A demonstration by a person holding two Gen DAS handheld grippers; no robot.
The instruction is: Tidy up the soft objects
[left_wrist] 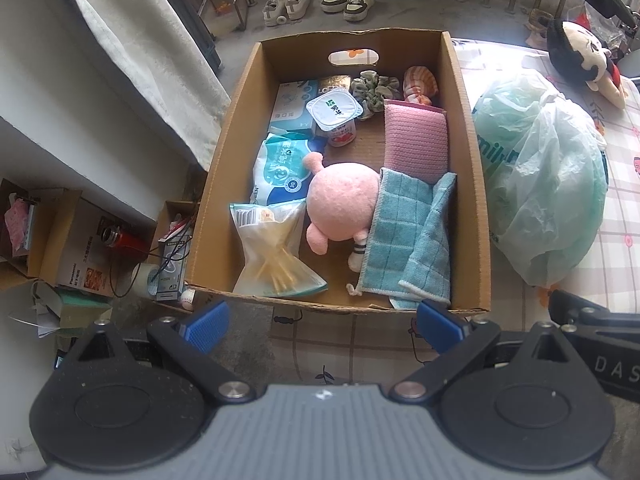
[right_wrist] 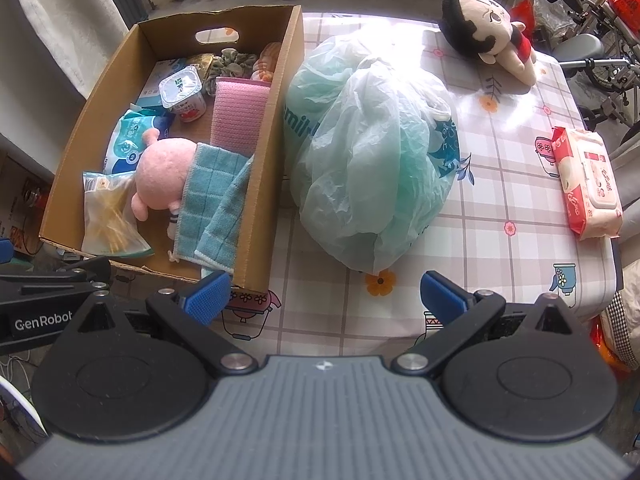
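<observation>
Both grippers hang with fingers spread wide and nothing between them: the left gripper at the near rim of the cardboard box, the right gripper over the checked tablecloth just before the green plastic bag.

Nearest in the box lie a clear packet of yellow sticks on the left and a folded teal cloth on the right, the cloth draped over part of the pink plush toy between them. Behind the plush sit a blue wipes pack, a pink ribbed pad and a yogurt cup. At the far wall are a blue carton, a green scrunchie and a striped orange item.

The plastic bag rests against the box's right wall. Farther right lies a red-and-white wipes pack; at the far corner, a black-haired doll lies on its side.
</observation>
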